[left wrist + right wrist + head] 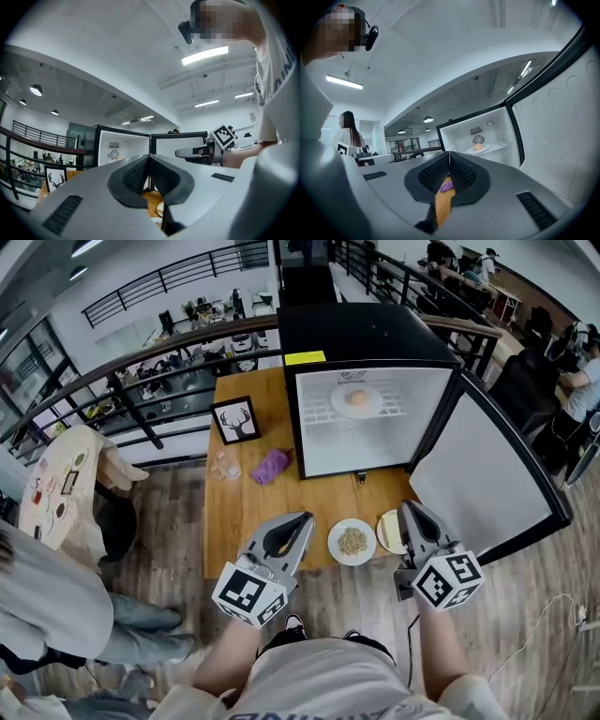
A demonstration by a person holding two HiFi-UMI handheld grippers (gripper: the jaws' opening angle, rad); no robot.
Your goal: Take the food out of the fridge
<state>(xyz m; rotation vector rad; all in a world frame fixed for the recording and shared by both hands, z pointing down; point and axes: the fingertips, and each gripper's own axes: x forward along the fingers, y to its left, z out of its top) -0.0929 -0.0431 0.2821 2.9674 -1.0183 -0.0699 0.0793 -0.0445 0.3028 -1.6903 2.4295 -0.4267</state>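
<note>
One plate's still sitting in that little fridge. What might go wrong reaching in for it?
1. The round food seems loose on its plate on the fridge shelf; tilting it could roll the food off.
2. The grain plate and a second plate lie near the table's front edge, close by the shut left claw and right claw; reaching forward might knock one.

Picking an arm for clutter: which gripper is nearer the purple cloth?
Left. The left gripper hangs just short of the purple cloth, on the person's side; the right gripper is far to its right, by the fridge door.
</note>
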